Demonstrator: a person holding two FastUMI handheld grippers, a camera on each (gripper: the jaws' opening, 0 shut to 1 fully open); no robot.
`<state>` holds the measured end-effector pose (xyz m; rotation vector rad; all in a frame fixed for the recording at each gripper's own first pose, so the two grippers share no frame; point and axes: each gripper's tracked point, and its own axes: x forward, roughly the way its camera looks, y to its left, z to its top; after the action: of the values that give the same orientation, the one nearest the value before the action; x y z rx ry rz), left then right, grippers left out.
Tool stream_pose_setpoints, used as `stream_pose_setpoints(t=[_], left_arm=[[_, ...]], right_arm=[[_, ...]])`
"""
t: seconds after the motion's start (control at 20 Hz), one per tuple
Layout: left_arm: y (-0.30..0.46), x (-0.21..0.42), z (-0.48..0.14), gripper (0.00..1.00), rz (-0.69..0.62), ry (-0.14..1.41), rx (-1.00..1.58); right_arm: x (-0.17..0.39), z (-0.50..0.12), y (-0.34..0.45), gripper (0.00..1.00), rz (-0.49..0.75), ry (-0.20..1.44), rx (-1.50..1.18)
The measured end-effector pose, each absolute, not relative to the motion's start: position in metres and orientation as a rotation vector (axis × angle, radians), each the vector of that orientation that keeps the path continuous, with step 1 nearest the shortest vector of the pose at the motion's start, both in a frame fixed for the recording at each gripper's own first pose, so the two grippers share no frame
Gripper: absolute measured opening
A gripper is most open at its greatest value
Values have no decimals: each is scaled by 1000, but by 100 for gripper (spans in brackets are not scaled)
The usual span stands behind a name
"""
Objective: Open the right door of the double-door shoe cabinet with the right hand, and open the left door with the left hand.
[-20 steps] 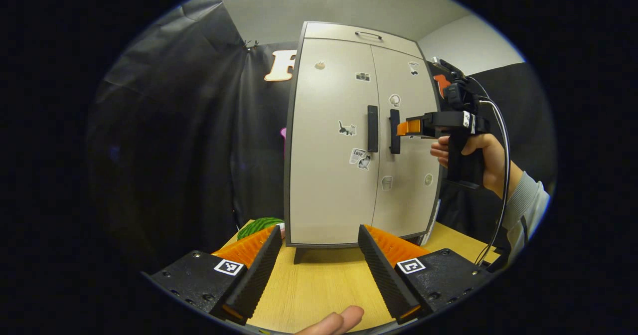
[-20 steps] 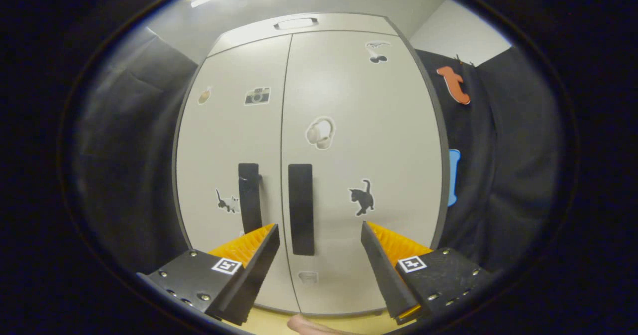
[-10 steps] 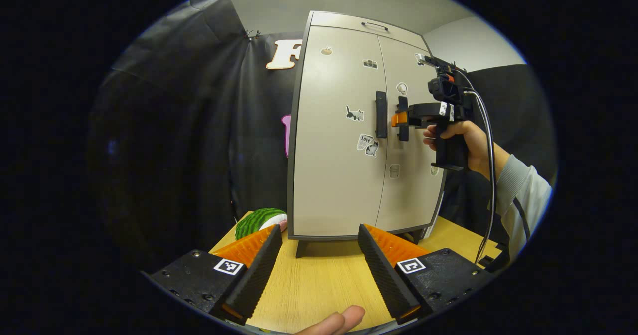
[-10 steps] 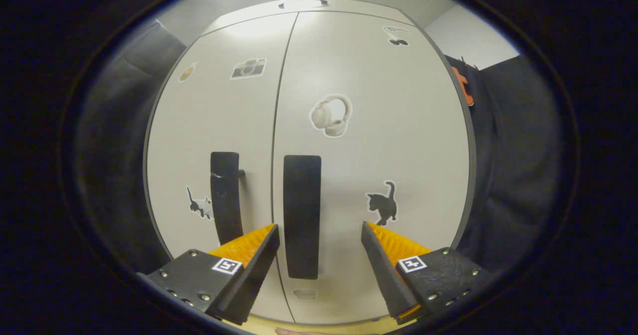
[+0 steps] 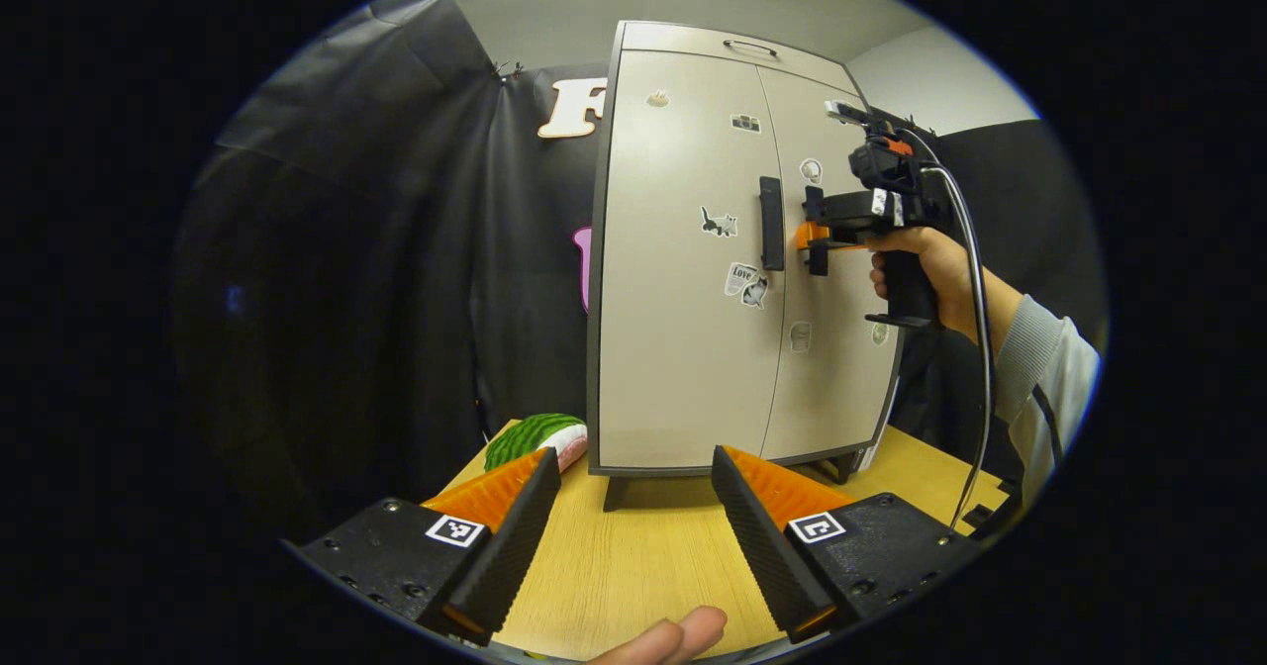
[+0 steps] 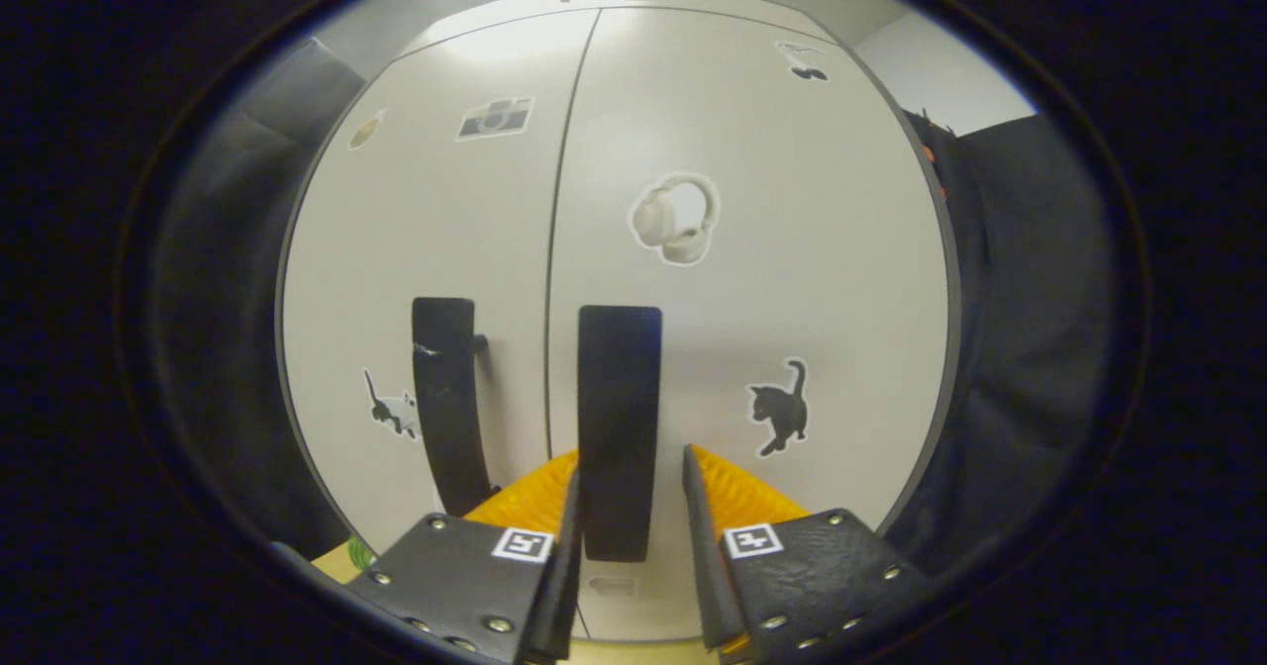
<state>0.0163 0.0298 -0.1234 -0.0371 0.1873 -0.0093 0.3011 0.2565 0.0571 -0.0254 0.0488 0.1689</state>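
- Left gripper view: wooden table (image 5: 633,566), black cloth wall behind. Shoe cabinet (image 5: 713,249) stands on it, both doors closed. Left gripper (image 5: 633,536) hangs low over the table, fingers wide apart, holding nothing. Right gripper (image 5: 814,241) at the right door handle (image 5: 816,249), held by a hand (image 5: 925,269).
- Right gripper view: right gripper (image 6: 626,531) straddles the right door handle (image 6: 619,427); left finger touching, right finger a sliver off. Left door handle (image 6: 445,398) free.

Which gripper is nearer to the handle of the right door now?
Right. The right gripper has its fingers on either side of the right door handle; the left gripper hangs back over the table.
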Motion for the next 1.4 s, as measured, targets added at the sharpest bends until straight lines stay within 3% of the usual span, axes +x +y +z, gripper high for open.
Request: stream_pose_setpoints(t=[0.05, 0.2, 0.3, 0.8, 0.85, 0.9, 1.1, 1.2, 1.4], left_arm=[[29, 14, -123, 96, -6, 198, -38], [35, 10, -115, 96, 20, 188, -28], [32, 8, -107, 96, 19, 170, -24], [7, 1, -95, 96, 11, 160, -54], [6, 0, -93, 96, 11, 160, -51], [4, 0, -91, 96, 10, 154, -48], [10, -2, -80, 96, 41, 115, -58], [15, -3, -78, 96, 56, 111, -55], [14, -5, -75, 96, 43, 105, -50]], right_arm=[[310, 56, 259, 22, 155, 52, -24], [305, 56, 258, 26, 204, 68, 20], [299, 58, 256, 22, 229, 54, 24], [278, 64, 244, 22, 335, 60, 78], [277, 63, 244, 26, 341, 76, 77], [276, 61, 242, 22, 343, 87, 82], [272, 62, 238, 22, 372, 85, 97], [268, 63, 236, 12, 398, 113, 133], [264, 63, 230, 12, 388, 109, 95]])
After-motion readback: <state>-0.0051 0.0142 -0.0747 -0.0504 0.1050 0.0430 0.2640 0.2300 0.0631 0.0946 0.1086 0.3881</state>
